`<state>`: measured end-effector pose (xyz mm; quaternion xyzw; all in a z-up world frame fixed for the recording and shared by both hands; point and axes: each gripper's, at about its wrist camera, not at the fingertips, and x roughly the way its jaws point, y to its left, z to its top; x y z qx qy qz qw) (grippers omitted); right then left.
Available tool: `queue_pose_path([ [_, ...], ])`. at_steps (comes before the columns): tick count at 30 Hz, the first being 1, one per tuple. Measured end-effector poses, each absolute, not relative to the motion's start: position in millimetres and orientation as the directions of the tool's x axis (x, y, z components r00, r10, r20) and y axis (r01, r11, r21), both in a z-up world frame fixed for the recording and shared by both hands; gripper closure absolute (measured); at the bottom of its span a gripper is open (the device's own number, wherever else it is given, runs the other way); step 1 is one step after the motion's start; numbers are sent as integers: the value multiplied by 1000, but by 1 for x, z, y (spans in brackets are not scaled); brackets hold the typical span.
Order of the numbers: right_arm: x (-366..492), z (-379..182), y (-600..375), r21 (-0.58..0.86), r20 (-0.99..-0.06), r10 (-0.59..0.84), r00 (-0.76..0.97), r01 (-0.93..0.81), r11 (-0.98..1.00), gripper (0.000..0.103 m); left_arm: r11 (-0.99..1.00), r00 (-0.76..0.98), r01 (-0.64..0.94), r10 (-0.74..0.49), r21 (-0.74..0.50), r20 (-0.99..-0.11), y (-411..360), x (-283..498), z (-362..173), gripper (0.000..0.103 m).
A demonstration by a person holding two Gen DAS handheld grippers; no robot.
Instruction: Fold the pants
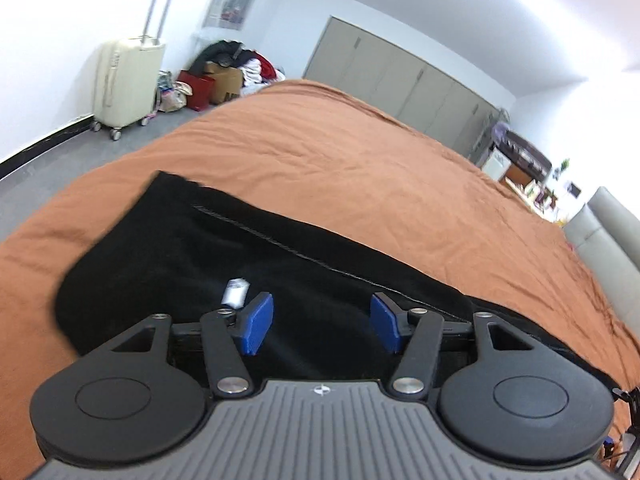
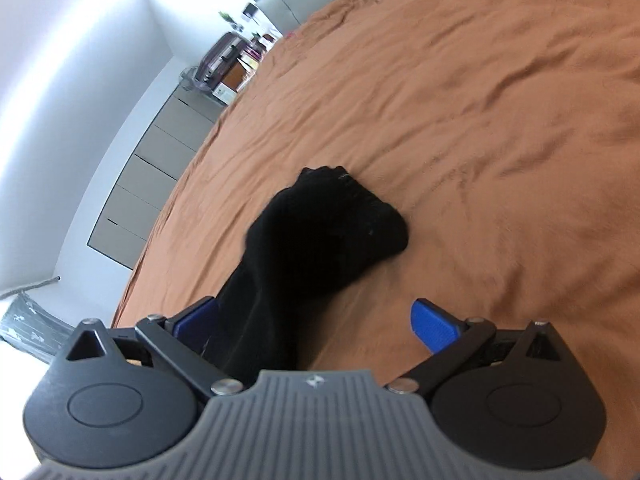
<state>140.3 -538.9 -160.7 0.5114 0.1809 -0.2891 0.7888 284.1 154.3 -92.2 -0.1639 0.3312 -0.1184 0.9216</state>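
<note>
Left wrist view: black pants (image 1: 256,264) lie spread on the orange bedspread (image 1: 360,152), a stitched seam running diagonally across the cloth and a small white tag (image 1: 236,292) showing just ahead of the left pad. Left tongs (image 1: 322,322) hover low over the cloth with blue pads apart and nothing between them; probably lining up on the wide end of the pants for a grip. Right wrist view: right tongs (image 2: 316,326) are also apart. A bunched length of the pants (image 2: 320,232) runs from under the tool body up past the left pad and ends in a rumpled lump on the bedspread (image 2: 480,120). Cloth lies against or just in front of that pad; cannot tell whether it touches. The other pad (image 2: 434,326) is bare over the cover. Judgement: fold not yet made, since one end is still heaped. Next move likely needs this end pinched and drawn out flat before doubling over.
</note>
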Motion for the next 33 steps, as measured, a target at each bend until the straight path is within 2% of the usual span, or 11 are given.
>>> queue_pose_path([
  [2, 151, -174, -550, 693, -616, -288, 733, 678, 245, 5, 917, 740, 120, -338, -379, -582, 142, 294, -101, 37],
  [6, 165, -183, -567, 751, -543, -316, 778, 618, 231, 5, 930, 718, 114, -321, -350, -618, 135, 294, -117, 36],
  [11, 193, -191, -580, 757, -576, -303, 759, 635, 153, 5, 943, 718, 103, -290, -316, -633, 136, 291, -124, 37],
  [12, 191, -187, -578, 772, -561, -300, 772, 619, 148, 5, 945, 721, 109, -289, -310, -629, 134, 290, -123, 36],
  [14, 177, -180, -569, 841, -472, -284, 835, 523, 141, 5, 948, 725, 113, -284, -298, -627, 132, 288, -120, 36],
  [18, 147, -174, -551, 883, -421, -340, 841, 466, 59, 5, 945, 723, 123, -294, -303, -625, 128, 289, -116, 36],
  [20, 153, -177, -553, 853, -475, -324, 818, 519, 60, 5, 946, 722, 138, -300, -295, -624, 126, 288, -114, 36],
  [25, 179, -192, -565, 825, -541, -277, 794, 565, 6, 6, 951, 719, 153, -293, -267, -630, 122, 287, -112, 36],
  [26, 185, -190, -568, 826, -525, -317, 790, 562, 33, 9, 950, 718, 149, -294, -274, -631, 123, 287, -113, 36],
  [29, 206, -192, -582, 806, -506, -295, 810, 566, 172, 43, 953, 715, 141, -286, -269, -638, 122, 289, -115, 36],
  [33, 210, -171, -574, 727, -492, -308, 814, 579, 369, 60, 957, 717, 144, -277, -253, -640, 124, 293, -114, 36],
])
